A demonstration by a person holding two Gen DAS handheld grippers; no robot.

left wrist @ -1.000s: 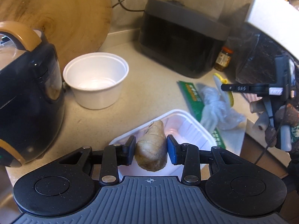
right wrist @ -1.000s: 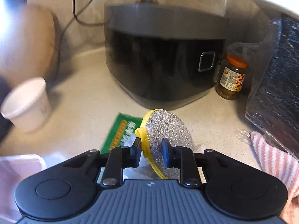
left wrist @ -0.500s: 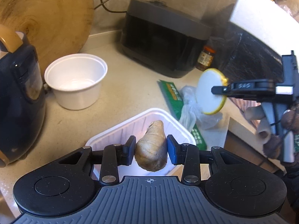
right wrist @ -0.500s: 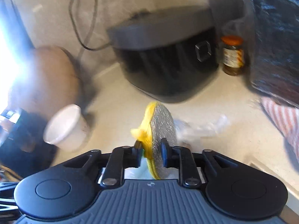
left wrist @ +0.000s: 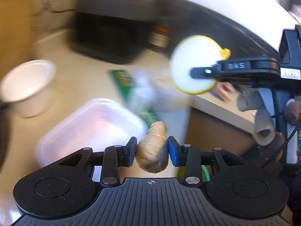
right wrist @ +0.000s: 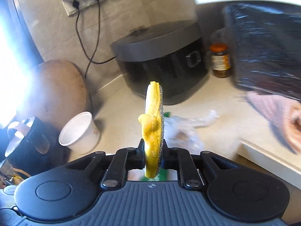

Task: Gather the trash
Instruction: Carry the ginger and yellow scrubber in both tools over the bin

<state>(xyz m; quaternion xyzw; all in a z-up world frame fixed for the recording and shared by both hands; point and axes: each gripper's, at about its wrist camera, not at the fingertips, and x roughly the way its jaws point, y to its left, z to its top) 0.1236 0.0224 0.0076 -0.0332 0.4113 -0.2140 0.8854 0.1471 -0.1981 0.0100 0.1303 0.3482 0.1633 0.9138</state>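
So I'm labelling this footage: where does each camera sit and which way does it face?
Left wrist: sits behind the left tongs, which pinch a ginger root; looks across the counter at the foam tray; the right tongs show too.
Right wrist: sits behind the right tongs, which clamp a round scrubbing pad; faces the rice cooker and wall.
Shared: pad, white cup, cooker.

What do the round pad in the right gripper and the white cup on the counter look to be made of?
Scouring pad: yellow knit fabric on one face and metallic silver mesh on the other, judging by the glittery edge. White cup: probably thin matte disposable plastic or foam; smooth, uniform white walls, no gloss.
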